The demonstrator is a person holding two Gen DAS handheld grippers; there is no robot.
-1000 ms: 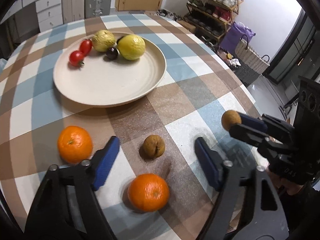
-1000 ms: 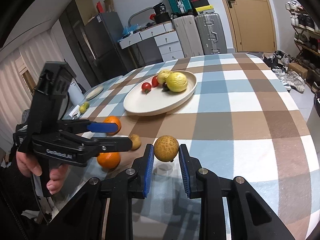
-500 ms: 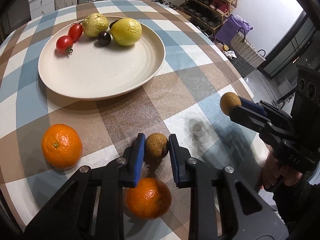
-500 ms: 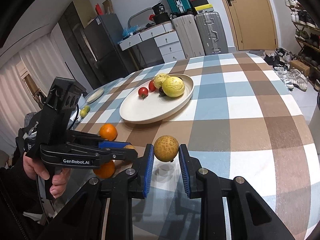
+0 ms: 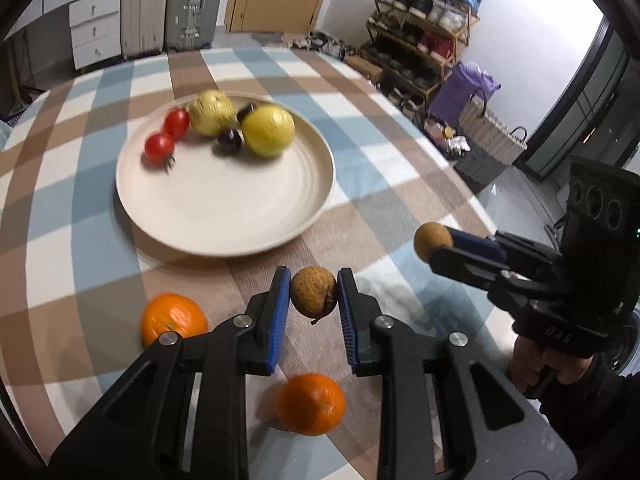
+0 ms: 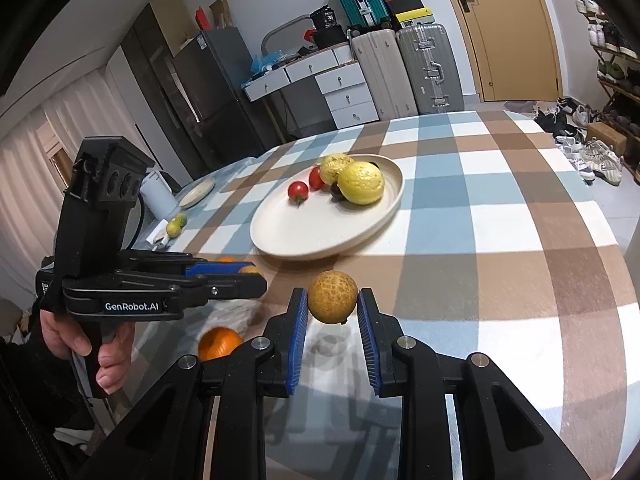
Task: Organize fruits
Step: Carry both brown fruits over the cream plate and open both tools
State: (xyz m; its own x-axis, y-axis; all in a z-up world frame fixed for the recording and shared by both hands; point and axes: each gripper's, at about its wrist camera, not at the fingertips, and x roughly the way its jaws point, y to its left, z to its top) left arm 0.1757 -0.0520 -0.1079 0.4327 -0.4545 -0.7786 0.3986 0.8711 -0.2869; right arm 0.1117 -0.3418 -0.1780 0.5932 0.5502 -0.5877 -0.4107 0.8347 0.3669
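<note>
My left gripper (image 5: 313,294) is shut on a small brown fruit (image 5: 313,291) and holds it above the checked table, near the cream plate's (image 5: 256,216) front rim. My right gripper (image 6: 333,306) is shut on a second small brown fruit (image 6: 332,297), also lifted; it shows at the right in the left wrist view (image 5: 432,238). The plate holds two red tomatoes (image 5: 160,148), a yellow-green fruit (image 5: 211,112), a yellow citrus (image 5: 268,130) and a dark plum (image 5: 230,140). Two oranges (image 5: 173,318) (image 5: 311,403) lie on the table below my left gripper.
The round table's right edge (image 5: 472,196) drops to the floor by a shoe rack (image 5: 424,40) and a wicker basket (image 5: 492,140). A small plate (image 6: 196,194) and green fruits (image 6: 176,224) sit at the far left of the table.
My left gripper closed on the brown fruit on the table and lifted it toward the plate. My right gripper kept its fruit and moved slightly nearer the plate.
</note>
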